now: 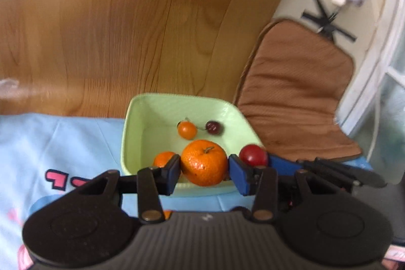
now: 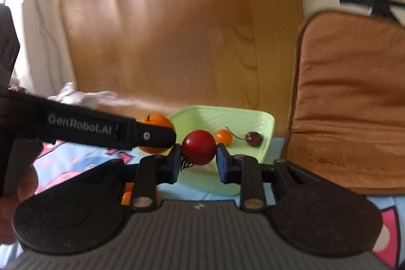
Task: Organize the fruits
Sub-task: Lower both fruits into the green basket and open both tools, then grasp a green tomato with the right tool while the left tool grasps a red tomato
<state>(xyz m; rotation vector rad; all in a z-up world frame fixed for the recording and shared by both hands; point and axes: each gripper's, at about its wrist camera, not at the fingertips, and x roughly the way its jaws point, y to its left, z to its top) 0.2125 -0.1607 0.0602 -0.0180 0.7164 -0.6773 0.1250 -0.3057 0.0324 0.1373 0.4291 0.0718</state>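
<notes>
My left gripper [image 1: 204, 166] is shut on a large mandarin [image 1: 204, 162] and holds it over the near rim of a light green square bowl [image 1: 141, 113]. In the bowl lie a small orange fruit [image 1: 187, 130], a dark cherry [image 1: 214, 127] and another mandarin [image 1: 163, 159]. My right gripper [image 2: 198, 153] is shut on a round red fruit [image 2: 199, 147] over the same bowl [image 2: 263, 123], just right of the left gripper. The red fruit also shows in the left wrist view [image 1: 253, 154]. The small orange fruit [image 2: 223, 137] and the cherry [image 2: 254, 138] show in the right wrist view.
The bowl stands on a light blue cloth [image 1: 63, 138] with pink print, on a wooden table [image 1: 126, 17]. A chair with a brown cushion [image 1: 298, 92] stands close to the right. Crumpled clear plastic [image 2: 81, 95] lies at the left.
</notes>
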